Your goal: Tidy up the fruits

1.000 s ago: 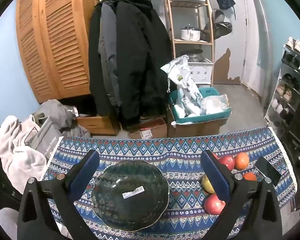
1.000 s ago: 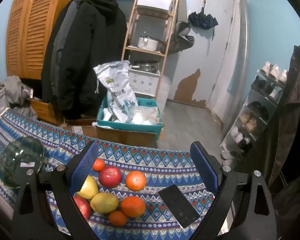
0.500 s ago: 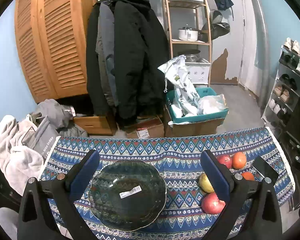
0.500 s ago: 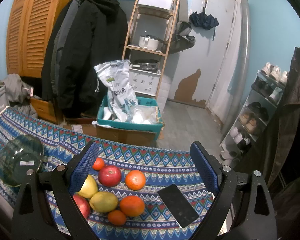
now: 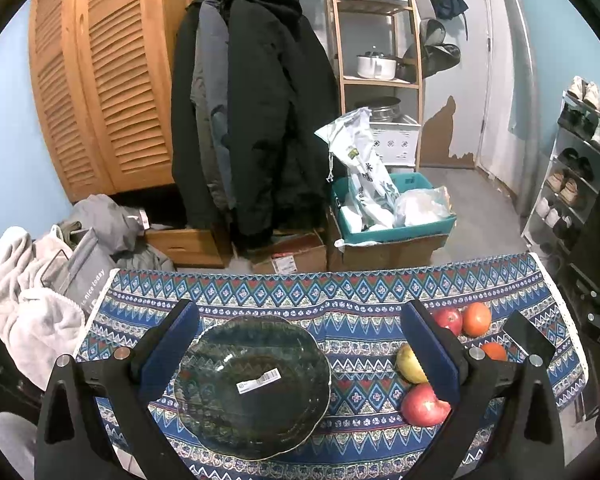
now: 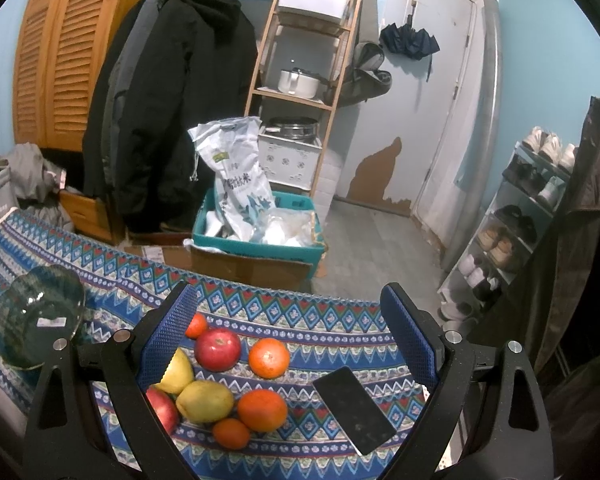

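Note:
A dark green glass bowl [image 5: 252,384] with a white sticker sits on the patterned cloth, between the open fingers of my left gripper [image 5: 300,336]; it also shows in the right wrist view [image 6: 36,320] at far left. Several fruits lie in a cluster: a red apple [image 6: 217,349], an orange [image 6: 269,358], a yellow pear [image 6: 205,400], a larger orange [image 6: 262,410] and small tangerines [image 6: 231,433]. My right gripper [image 6: 288,316] is open and empty above them. In the left wrist view a red apple [image 5: 424,404] and a yellow fruit [image 5: 410,364] lie partly behind the right finger.
A black phone [image 6: 354,404] lies flat right of the fruits, near the cloth's right edge [image 5: 568,320]. Beyond the table's far edge are cardboard boxes, a teal crate [image 5: 392,216], hanging coats, a shelf unit and a shoe rack [image 6: 528,216].
Both views have shifted slightly; the bowl sits a little further left and lower in the left wrist view. Both grippers stay open and nothing has been taken hold of.

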Demonstrator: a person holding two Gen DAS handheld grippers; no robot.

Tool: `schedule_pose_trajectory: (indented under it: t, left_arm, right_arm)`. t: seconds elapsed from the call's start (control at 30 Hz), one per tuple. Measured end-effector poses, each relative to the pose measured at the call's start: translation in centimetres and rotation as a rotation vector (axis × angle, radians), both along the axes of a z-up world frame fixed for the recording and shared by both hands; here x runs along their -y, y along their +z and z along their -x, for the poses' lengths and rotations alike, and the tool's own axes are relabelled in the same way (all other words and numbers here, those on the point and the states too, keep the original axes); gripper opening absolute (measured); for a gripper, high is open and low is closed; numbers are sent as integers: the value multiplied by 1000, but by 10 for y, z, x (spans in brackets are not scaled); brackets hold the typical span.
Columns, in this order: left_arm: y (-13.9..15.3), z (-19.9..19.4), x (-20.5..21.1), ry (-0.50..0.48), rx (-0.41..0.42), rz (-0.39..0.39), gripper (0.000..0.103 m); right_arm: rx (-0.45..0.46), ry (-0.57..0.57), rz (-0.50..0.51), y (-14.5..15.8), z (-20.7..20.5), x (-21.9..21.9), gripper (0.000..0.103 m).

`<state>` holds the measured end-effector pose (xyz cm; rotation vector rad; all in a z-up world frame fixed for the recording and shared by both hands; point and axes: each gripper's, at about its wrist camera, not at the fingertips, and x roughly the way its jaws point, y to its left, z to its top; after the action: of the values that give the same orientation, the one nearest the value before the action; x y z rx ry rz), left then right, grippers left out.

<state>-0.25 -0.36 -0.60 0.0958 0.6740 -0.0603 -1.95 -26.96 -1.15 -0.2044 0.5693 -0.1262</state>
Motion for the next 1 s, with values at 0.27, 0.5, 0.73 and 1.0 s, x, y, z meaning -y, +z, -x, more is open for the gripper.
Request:
schedule_pose_trajectory:
  t: [0.27, 0.5, 0.73, 1.0]
  left_arm:
    - [-1, -1, 2, -4, 0, -2, 102]
    - [-1, -1, 3, -3, 0, -1, 102]
    - [-1, -1, 2, -3, -1, 1, 102]
    - [-4, 0, 4, 2, -4, -2, 102]
  right_arm:
    - [-1, 2, 2, -1, 1, 0, 92]
    - [-2, 0, 4, 0, 0, 0, 92]
    - [-4, 1, 5, -1, 0, 1, 91]
    - [-5, 1, 7, -1, 1, 1, 92]
